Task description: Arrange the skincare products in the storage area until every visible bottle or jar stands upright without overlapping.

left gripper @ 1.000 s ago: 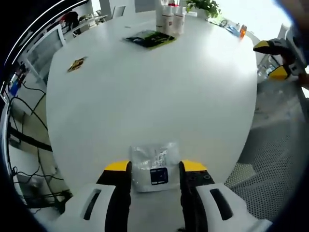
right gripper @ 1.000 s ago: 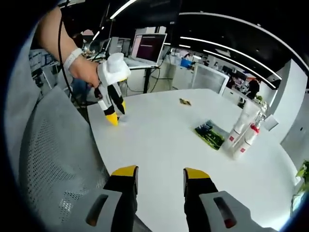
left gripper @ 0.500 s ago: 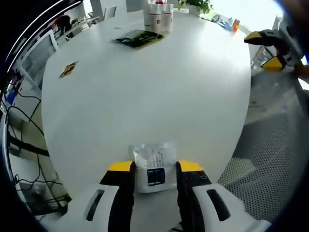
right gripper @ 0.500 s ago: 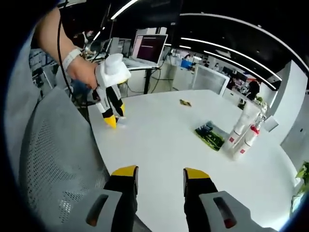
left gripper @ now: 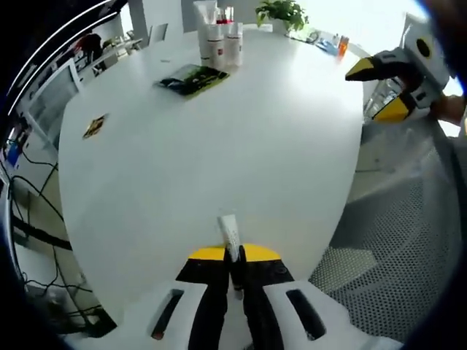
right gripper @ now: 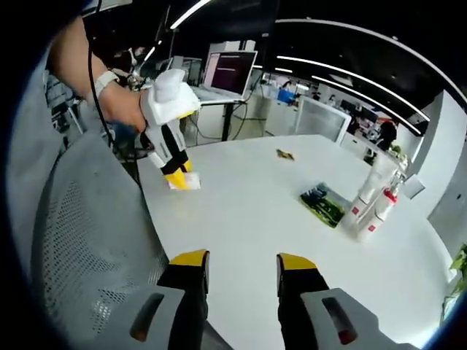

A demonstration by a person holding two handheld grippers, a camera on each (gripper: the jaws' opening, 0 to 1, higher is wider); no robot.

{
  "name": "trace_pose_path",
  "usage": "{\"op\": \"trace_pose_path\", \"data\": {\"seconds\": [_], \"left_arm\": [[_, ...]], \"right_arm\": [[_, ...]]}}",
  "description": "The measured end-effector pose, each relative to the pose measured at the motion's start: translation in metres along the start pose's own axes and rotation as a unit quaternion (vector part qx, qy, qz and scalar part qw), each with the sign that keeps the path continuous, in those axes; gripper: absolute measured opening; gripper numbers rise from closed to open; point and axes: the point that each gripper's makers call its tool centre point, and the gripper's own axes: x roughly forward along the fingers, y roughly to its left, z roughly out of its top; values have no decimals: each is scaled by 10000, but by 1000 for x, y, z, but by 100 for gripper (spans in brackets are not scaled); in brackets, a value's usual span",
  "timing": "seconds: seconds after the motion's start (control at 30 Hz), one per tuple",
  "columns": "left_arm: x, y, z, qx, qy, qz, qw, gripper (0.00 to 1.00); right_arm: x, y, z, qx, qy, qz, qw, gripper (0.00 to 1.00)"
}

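The left gripper [left gripper: 233, 254] pinches a clear sachet [left gripper: 230, 235] (its print unreadable) at the white table's [left gripper: 219, 138] near edge, while the right gripper [right gripper: 242, 261] hangs spread, bottles [right gripper: 371, 204] far off.

A white round table [left gripper: 219, 138] carries a green-and-black packet [left gripper: 191, 78] near its far side and a small yellowish wrapper [left gripper: 95, 126], perhaps a snack, toward another edge. A potted plant [left gripper: 281, 12] stands beyond the table, and a grey mesh chair [right gripper: 80, 240] sits against its near edge.

Round white table [left gripper: 219, 138], mesh chair [right gripper: 80, 240], monitor [right gripper: 228, 71].
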Motion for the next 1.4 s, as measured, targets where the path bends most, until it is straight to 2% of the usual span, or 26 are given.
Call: {"op": "trace_pose_path", "data": {"seconds": [0.13, 0.2, 0.27, 0.37, 0.43, 0.57, 0.67, 0.77, 0.83, 0.87, 0.9, 1.13, 1.4], "left_arm": [[-8, -16, 24, 307, -446, -67, 9985, 2], [-13, -28, 35, 587, -671, -88, 9960, 2], [-17, -37, 41, 812, -783, -92, 9936, 2], [-21, -61, 46, 1211, -941, -240, 9879, 2], [-21, -74, 46, 1434, -999, -324, 9841, 2], [-20, -89, 42, 1569, -994, -381, 9819, 2], [-20, -99, 44, 1550, -1164, -353, 9804, 2], [-16, -110, 39, 1669, -1182, -361, 9782, 2], [-14, -118, 34, 1905, -1103, -383, 9747, 2], [-12, -121, 29, 2165, -994, -391, 9704, 2], [-11, -122, 28, 2294, -955, -381, 9679, 2], [-9, -124, 34, 2410, -1044, -365, 9642, 2], [-6, -129, 32, 2688, -1033, -404, 9568, 2]], "right_arm": [[-2, 0, 4, 286, -101, 134, 9995, 29], [-2, 9, 11, 478, -212, 461, 9976, 26], [-4, 11, 15, 446, -261, 515, 9973, 23], [0, 29, 23, 349, -276, 870, 9952, 19], [3, 40, 31, 186, -384, 1024, 9938, 15], [8, 57, 38, 60, -427, 1194, 9919, 9], [11, 70, 35, -17, -350, 1327, 9905, 9], [12, 74, 25, -430, -186, 1316, 9902, 8], [12, 76, 22, -550, -140, 1326, 9895, 7], [12, 77, 22, -599, -146, 1322, 9893, 7], [13, 77, 22, -613, -134, 1325, 9892, 7], [14, 87, 15, -885, 40, 1512, 9845, 2], [16, 87, 10, -919, 179, 1547, 9835, 0]]}}
